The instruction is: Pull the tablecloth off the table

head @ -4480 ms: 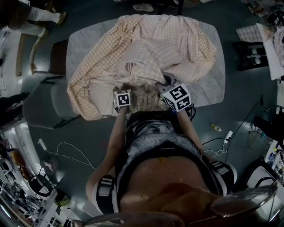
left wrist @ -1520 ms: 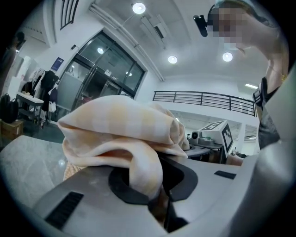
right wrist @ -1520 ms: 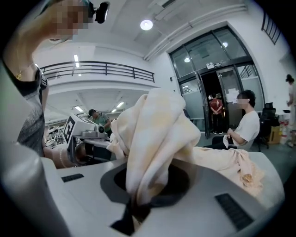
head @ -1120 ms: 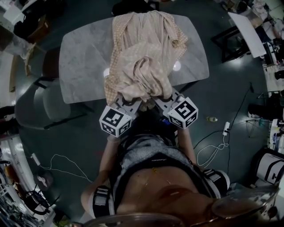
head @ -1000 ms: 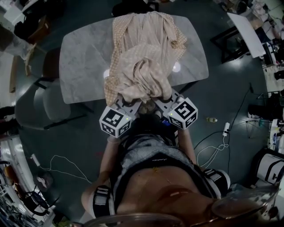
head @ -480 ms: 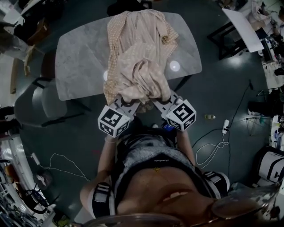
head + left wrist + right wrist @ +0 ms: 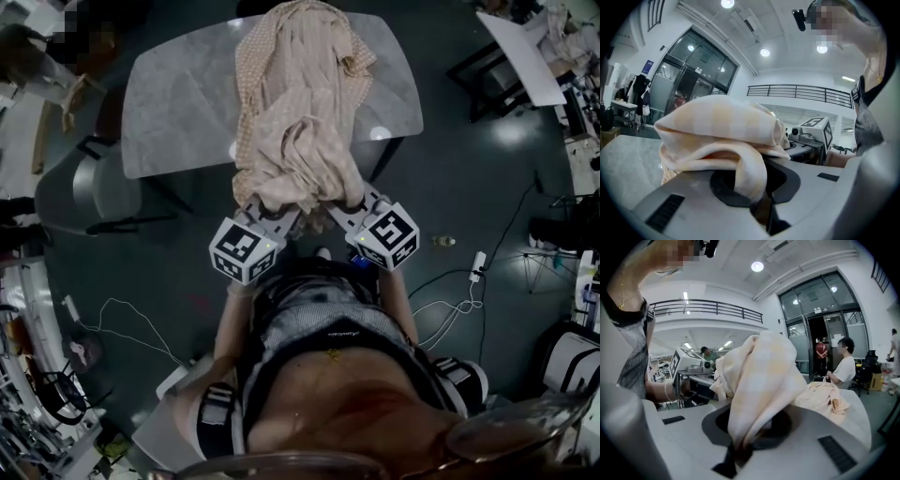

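The beige checked tablecloth (image 7: 298, 103) lies bunched in a long strip down the middle of the grey marble table (image 7: 178, 103), its near end hanging off the front edge. My left gripper (image 7: 272, 214) is shut on that near end, with a fold of tablecloth (image 7: 726, 140) pinched between its jaws. Just to the right, my right gripper (image 7: 349, 208) is also shut on a thick fold of tablecloth (image 7: 759, 385). Both grippers are held side by side just off the table's near edge, in front of my body.
A grey chair (image 7: 89, 192) stands at the table's left. Cables and a power strip (image 7: 480, 267) lie on the dark floor at the right. A seated person (image 7: 841, 366) is beyond the table's far side, and shelves of clutter line the room's edges.
Both grippers have drawn back from the table with the cloth. More of the bare tabletop shows, and the cloth now hangs further over the near edge.
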The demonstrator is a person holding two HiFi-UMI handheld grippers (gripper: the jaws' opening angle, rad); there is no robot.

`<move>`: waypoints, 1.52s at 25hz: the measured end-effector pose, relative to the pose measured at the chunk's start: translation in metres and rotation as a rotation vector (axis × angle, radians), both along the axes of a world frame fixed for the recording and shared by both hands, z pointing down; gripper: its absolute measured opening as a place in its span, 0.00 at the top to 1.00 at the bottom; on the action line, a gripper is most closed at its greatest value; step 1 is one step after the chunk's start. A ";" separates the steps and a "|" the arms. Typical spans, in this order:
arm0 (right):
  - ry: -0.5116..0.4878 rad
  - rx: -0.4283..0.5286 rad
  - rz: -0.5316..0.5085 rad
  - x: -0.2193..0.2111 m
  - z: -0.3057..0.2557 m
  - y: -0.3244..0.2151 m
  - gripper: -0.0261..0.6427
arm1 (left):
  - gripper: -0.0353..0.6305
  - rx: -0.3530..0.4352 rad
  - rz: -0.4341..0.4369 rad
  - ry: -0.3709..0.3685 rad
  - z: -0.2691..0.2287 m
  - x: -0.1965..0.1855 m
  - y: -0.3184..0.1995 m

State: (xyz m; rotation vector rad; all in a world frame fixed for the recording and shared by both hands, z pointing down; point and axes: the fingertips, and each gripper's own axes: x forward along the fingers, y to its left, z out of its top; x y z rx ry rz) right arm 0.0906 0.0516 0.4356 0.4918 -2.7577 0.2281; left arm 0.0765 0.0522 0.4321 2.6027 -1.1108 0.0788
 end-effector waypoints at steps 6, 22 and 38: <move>-0.027 0.003 -0.061 0.020 -0.003 0.044 0.84 | 0.90 0.001 -0.023 0.018 -0.004 0.020 0.044; -0.096 -0.005 -0.180 0.020 -0.019 0.117 0.84 | 0.90 0.039 -0.045 0.043 -0.019 0.020 0.118; -0.074 -0.033 -0.128 -0.058 -0.012 0.209 0.83 | 0.90 0.028 0.006 0.024 -0.013 -0.058 0.207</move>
